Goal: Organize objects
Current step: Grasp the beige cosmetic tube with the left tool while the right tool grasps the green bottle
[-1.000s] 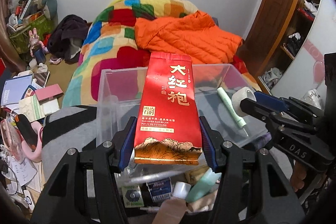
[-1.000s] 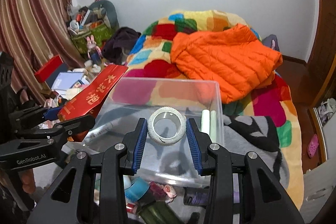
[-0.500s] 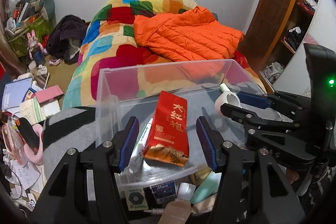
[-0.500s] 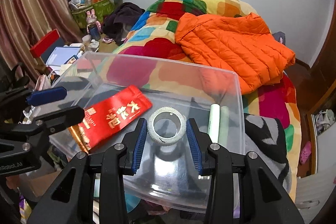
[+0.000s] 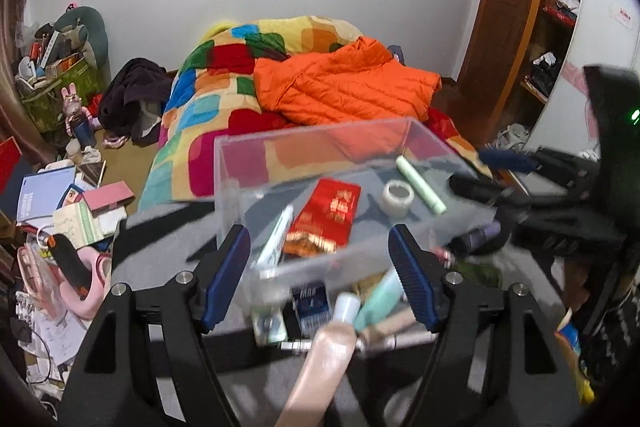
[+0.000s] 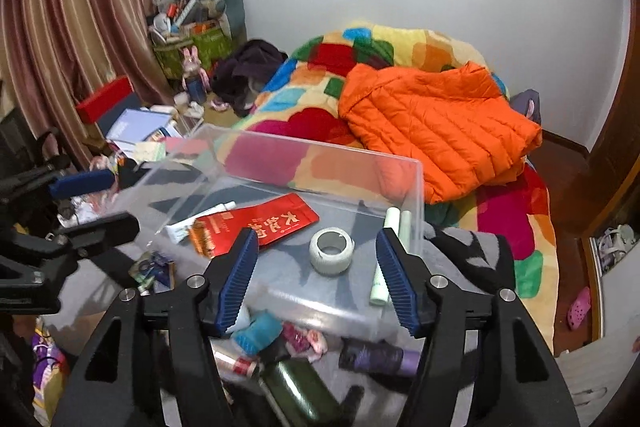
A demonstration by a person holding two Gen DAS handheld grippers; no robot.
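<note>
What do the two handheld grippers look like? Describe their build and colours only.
Both match: the left gripper and right gripper have black angular linkage arms with silver pivot bolts and ribbed blue fingers. A green light glows on the right unit's black body.

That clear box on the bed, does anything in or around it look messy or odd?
Inside the clear box, the red packet, tape roll and pale green tube lie loose at mixed angles. In front of it, bottles and tubes sit in a jumbled heap on the grey blanket.
</note>
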